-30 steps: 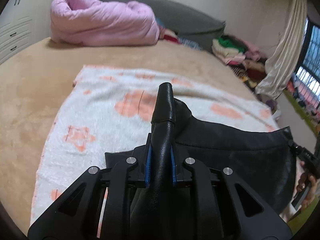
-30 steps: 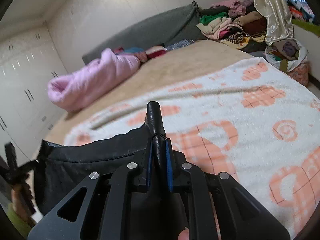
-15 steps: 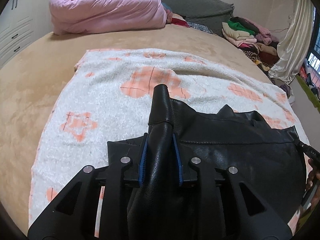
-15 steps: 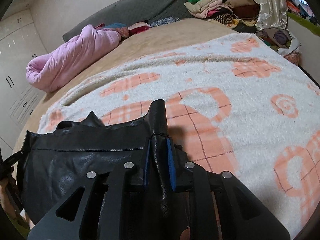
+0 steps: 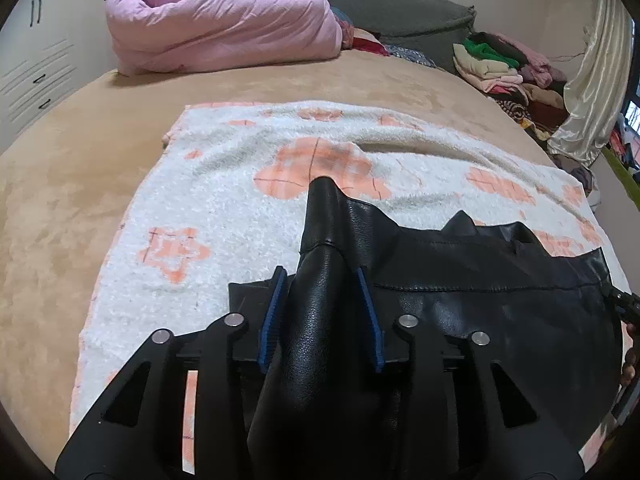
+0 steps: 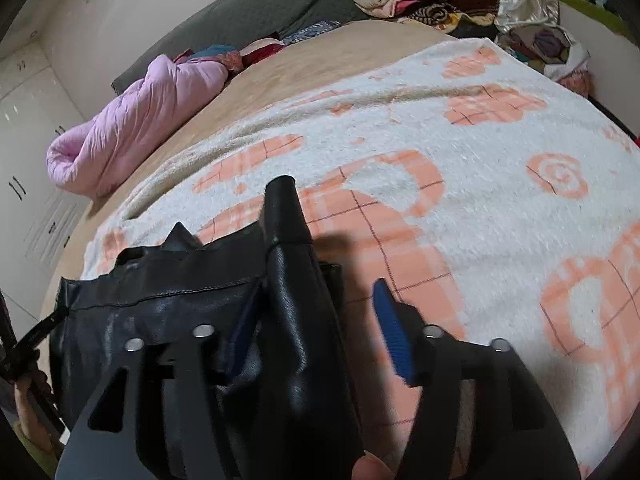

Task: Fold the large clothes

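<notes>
A black leather garment (image 5: 480,312) lies on a white blanket with orange shapes (image 5: 224,208), stretched between my two grippers. My left gripper (image 5: 320,272) has its jaws opening; a raised fold of the garment stands between the blue pads (image 5: 274,312), which sit just off it. In the right wrist view the same garment (image 6: 160,320) spreads to the left. My right gripper (image 6: 318,286) is opening too: the fold leans by the left pad, and the right pad (image 6: 392,332) stands well apart from it over the blanket (image 6: 480,200).
A rolled pink duvet (image 5: 216,32) and a grey headboard cushion (image 5: 400,4) lie at the far end of the tan bed (image 5: 60,200). Piled clothes (image 5: 500,64) and a pale curtain (image 5: 592,92) are at the far right. White wardrobe doors (image 5: 32,64) stand on the left.
Both grippers were shut on the garment's raised folds; now both sets of jaws have parted, the right one far wider. The garment has sunk onto the blanket.
</notes>
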